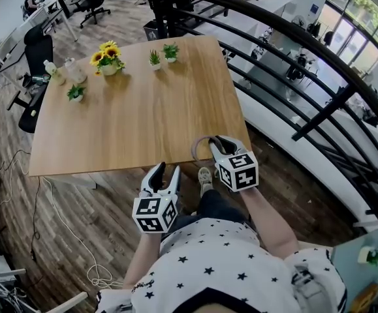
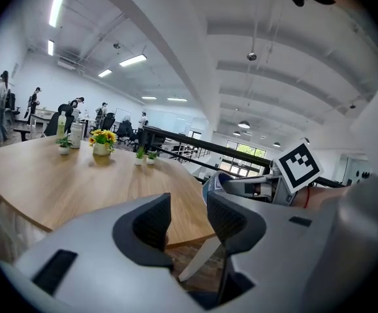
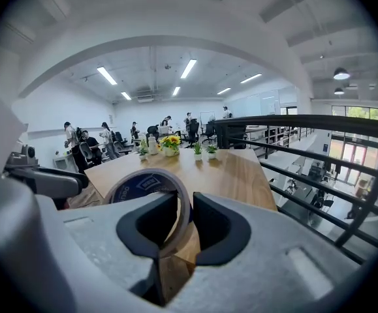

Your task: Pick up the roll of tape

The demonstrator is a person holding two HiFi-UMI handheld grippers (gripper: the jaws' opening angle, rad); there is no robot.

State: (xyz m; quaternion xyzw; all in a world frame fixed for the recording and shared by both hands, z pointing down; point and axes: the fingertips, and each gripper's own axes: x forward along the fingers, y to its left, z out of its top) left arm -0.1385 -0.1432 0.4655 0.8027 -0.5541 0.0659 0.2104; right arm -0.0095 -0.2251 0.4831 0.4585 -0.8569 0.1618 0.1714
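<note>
The roll of tape (image 3: 147, 185) is a tan ring with a blue printed core, and it is held off the table. My right gripper (image 3: 185, 218) is shut on its rim, one pad inside the ring and one outside. In the head view the tape (image 1: 198, 148) hangs at the left of the right gripper (image 1: 213, 142), just over the front edge of the wooden table (image 1: 136, 116). My left gripper (image 1: 166, 169) hovers below that edge, lower and to the left. The left gripper (image 2: 189, 218) stands open with nothing between its pads, and the tape (image 2: 213, 182) shows beyond it.
A pot of sunflowers (image 1: 108, 59), small potted plants (image 1: 155, 59) (image 1: 76, 93) and bottles (image 1: 53, 71) stand along the table's far side. A black railing (image 1: 293, 54) curves past the table's right side. Office chairs (image 1: 37, 47) and a floor cable (image 1: 64, 223) lie left.
</note>
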